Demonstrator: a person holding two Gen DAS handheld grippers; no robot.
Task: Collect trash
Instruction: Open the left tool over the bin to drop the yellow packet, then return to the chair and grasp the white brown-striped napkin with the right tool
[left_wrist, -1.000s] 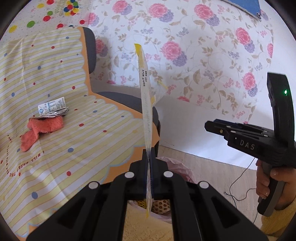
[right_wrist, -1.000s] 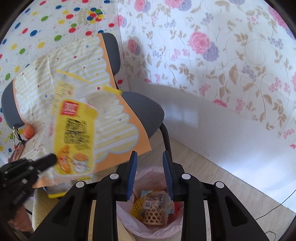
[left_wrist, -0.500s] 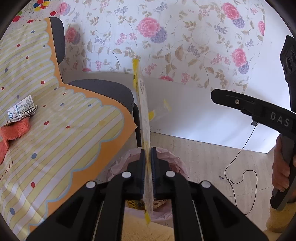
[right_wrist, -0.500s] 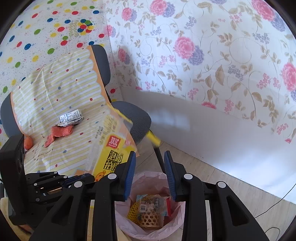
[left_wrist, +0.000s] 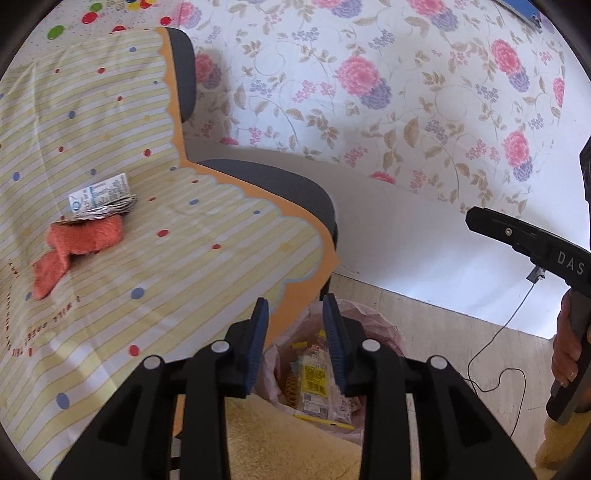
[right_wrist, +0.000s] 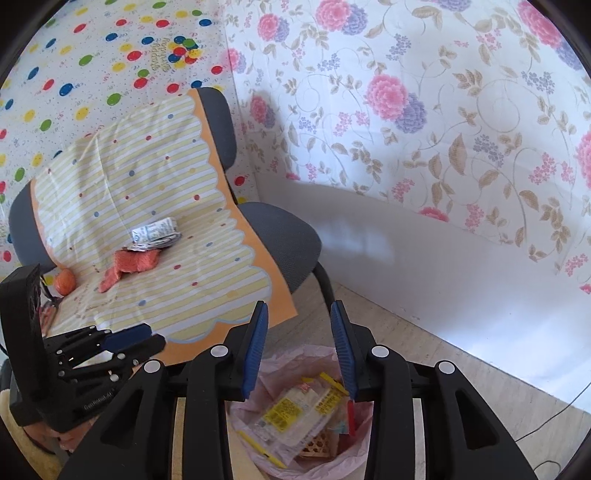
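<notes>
**Wrapper in the bin, two scraps left on the chair**

Over the pink-lined trash bin (right_wrist: 295, 417), which stands on the floor at the front corner of the office chair (right_wrist: 280, 236), both grippers hang with nothing in them. The left gripper (left_wrist: 295, 339) has its jaws apart and empty, and so has the right gripper (right_wrist: 299, 347). Below them a yellow-printed snack wrapper (right_wrist: 291, 410) lies on top of the bin's contents, beside a small woven basket (right_wrist: 317, 446) and other packaging.

The collecting looks partly done. On the striped cloth (right_wrist: 147, 184) that covers the chair seat, toward the backrest edge, a flattened drink carton (right_wrist: 155, 232) rests touching a crumpled orange rag (right_wrist: 133, 264); both appear to await pickup. An orange ball (right_wrist: 64, 281) sits at the cloth's left edge, and whether it counts as trash cannot be told.

The bin's lower contents are buried under the wrapper. The right gripper's fingertips are cut off in the left view, and the print on the carton is too small to read.
</notes>
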